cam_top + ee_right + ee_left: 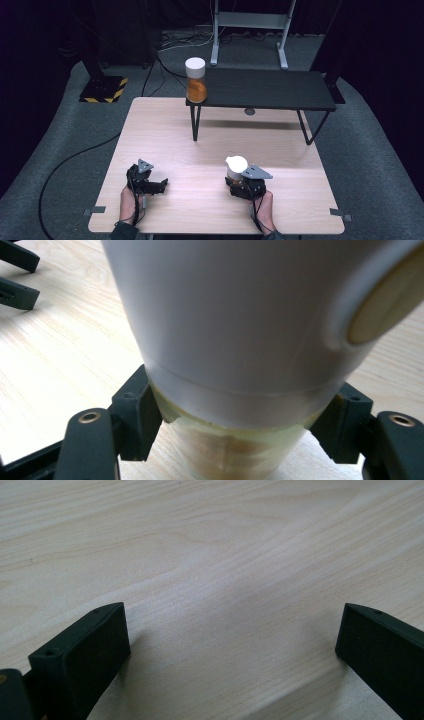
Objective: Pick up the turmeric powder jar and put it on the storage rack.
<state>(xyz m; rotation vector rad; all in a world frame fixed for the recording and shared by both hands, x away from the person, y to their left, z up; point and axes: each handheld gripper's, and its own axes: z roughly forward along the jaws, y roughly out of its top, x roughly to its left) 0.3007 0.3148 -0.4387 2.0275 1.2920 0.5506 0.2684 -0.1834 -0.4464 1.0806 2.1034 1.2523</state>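
This looks like a lab or recording studio set up for handling trials, not a home. Black curtains (pixel 45 40) close off the back and sides, and grey carpet (pixel 370 150) covers the floor. A plain light-wood table (pixel 200 150) stands alone in the middle. Cables (pixel 75 160) trail across the carpet, a grey metal stand (pixel 250 30) rises behind, and a base marked with yellow-black hazard stripes (pixel 104 90) sits at the left.
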